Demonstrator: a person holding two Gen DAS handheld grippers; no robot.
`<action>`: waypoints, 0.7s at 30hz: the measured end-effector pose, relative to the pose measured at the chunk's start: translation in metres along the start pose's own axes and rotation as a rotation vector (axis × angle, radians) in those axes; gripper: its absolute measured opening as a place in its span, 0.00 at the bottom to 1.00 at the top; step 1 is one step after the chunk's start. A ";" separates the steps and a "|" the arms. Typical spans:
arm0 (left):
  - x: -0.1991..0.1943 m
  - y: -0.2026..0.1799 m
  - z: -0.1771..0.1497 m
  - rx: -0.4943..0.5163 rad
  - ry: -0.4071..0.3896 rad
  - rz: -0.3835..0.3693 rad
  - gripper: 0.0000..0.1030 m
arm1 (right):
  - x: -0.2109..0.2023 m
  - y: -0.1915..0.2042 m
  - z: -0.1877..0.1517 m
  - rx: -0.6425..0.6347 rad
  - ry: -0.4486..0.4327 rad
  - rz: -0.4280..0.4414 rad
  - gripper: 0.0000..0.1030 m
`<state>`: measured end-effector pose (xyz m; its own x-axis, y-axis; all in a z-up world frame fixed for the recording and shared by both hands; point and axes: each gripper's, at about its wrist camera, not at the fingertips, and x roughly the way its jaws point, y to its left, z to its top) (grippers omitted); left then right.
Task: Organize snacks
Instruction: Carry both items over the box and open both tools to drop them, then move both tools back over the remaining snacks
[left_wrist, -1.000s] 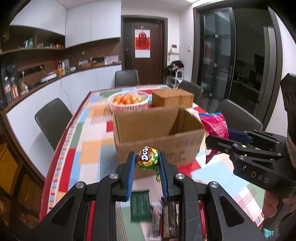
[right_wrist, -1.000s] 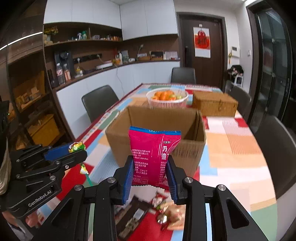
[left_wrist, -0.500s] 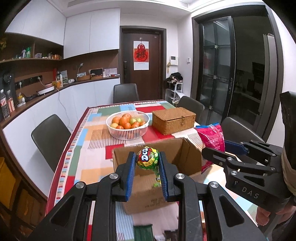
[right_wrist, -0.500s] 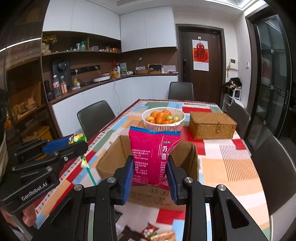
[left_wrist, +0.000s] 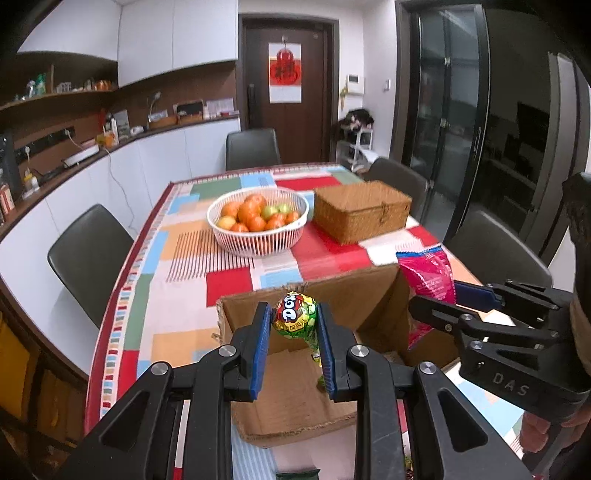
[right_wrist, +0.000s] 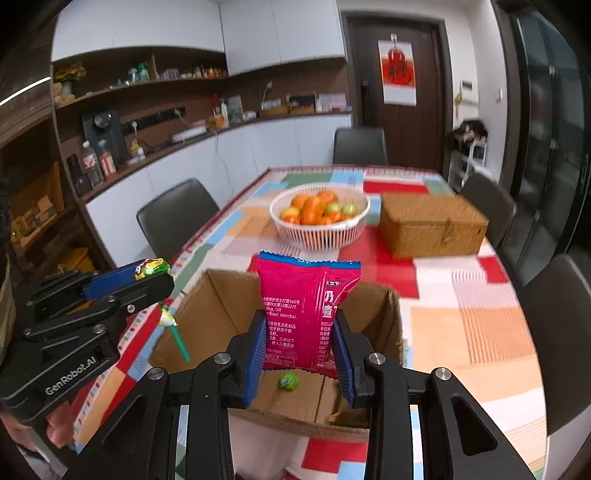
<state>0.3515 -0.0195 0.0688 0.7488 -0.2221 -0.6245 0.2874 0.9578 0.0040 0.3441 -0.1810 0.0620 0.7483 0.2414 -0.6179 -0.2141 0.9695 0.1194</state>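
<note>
Two snacks held above open cardboard box (left_wrist: 295, 387): lollipop (left_wrist: 294, 315) clenched in left gripper (left_wrist: 293, 345), pink packet (right_wrist: 303, 314) clenched in right gripper (right_wrist: 300, 356). Risk: early release near box wall, snack landing on surface (left_wrist: 184, 266).

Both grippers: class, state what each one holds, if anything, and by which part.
Left gripper: a wrapped lollipop, gripped at its round head. Right gripper: a pink snack packet, gripped across its lower half.
</note>
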 end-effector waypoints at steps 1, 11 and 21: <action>0.006 0.000 -0.001 0.000 0.013 0.011 0.25 | 0.005 -0.002 -0.001 0.010 0.011 0.002 0.34; -0.005 -0.004 -0.017 0.015 0.006 0.075 0.55 | 0.018 -0.006 -0.015 0.025 0.069 -0.025 0.48; -0.067 -0.015 -0.041 0.051 -0.083 0.071 0.60 | -0.039 0.015 -0.037 -0.042 -0.033 -0.012 0.48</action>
<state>0.2723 -0.0114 0.0786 0.8146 -0.1707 -0.5543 0.2605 0.9616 0.0867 0.2886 -0.1772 0.0589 0.7712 0.2319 -0.5929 -0.2309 0.9698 0.0789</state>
